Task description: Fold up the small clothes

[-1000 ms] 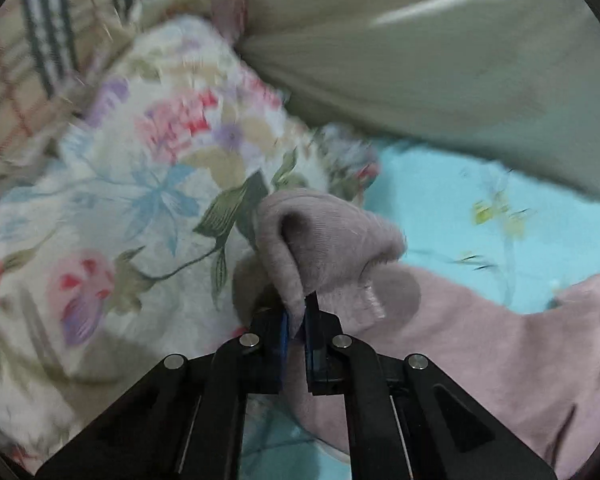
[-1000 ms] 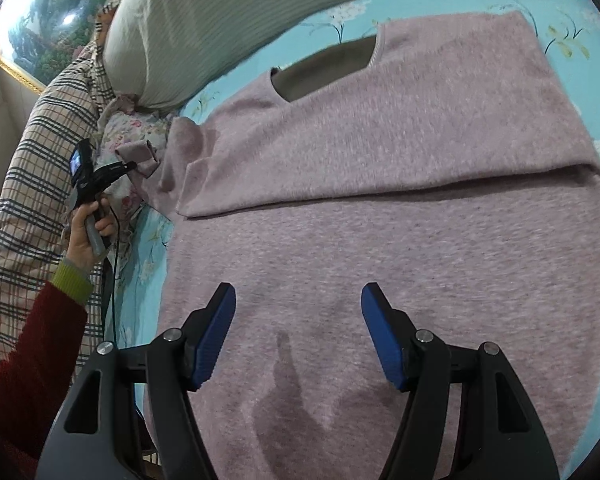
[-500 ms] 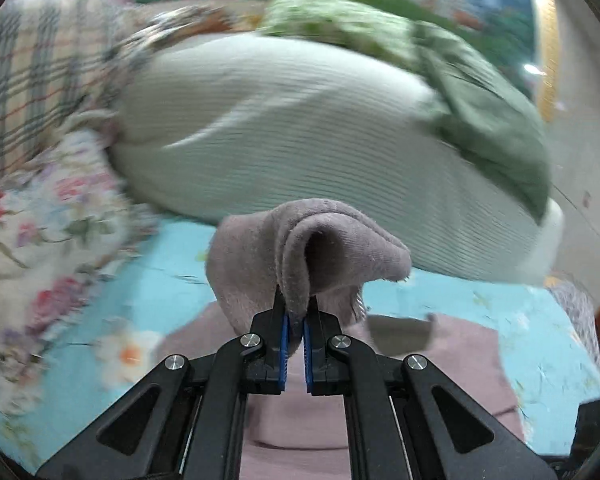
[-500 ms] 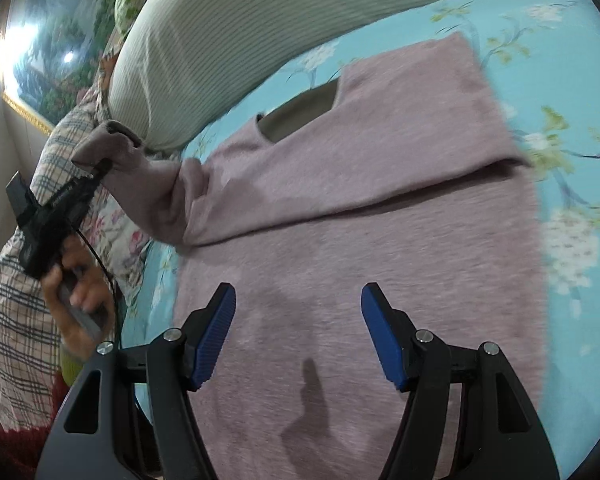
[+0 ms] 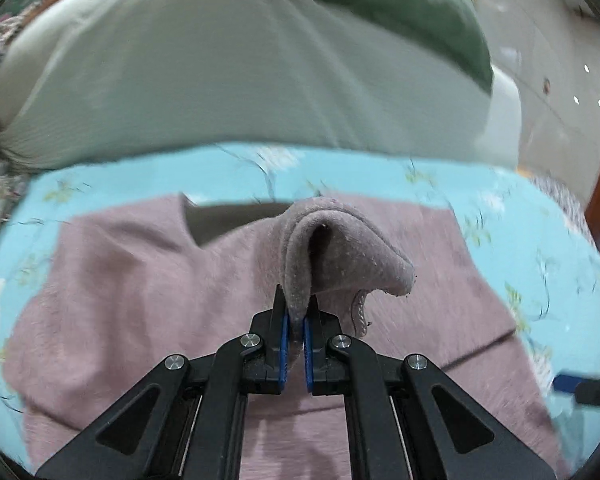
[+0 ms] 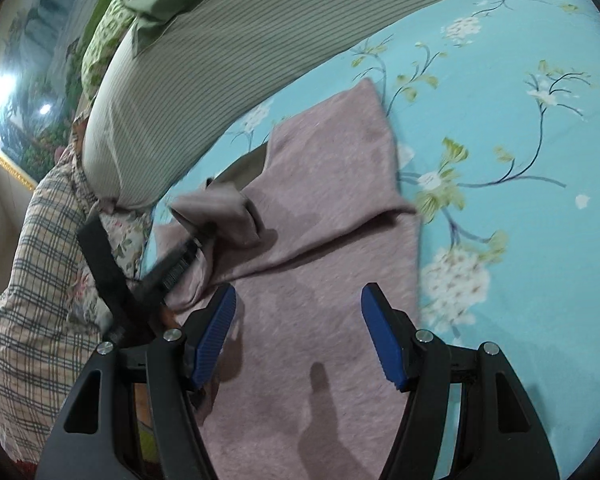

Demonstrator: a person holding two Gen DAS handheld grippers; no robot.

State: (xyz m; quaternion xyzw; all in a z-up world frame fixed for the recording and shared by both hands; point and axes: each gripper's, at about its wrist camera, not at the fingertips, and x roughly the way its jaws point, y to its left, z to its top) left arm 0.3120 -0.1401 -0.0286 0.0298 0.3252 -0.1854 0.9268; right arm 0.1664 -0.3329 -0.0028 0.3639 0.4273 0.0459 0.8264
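I've got the L gripper [image 5: 296, 320] clenched on the sleeve cuff [image 5: 332, 252] of the mauve sweater [image 5: 140, 300], cuff lifted above the chest, just near side of the neckline. Sweater lies flat on the turquoise floral bedsheet [image 6: 520, 160], its R side folded in over the body. My R gripper [image 6: 298, 338] hangs released w/ nothing between the pads, over the sweater's near part. Striped pillow [image 5: 220, 72] sits at the far side, plaid blanket [image 6: 32, 280] far L.
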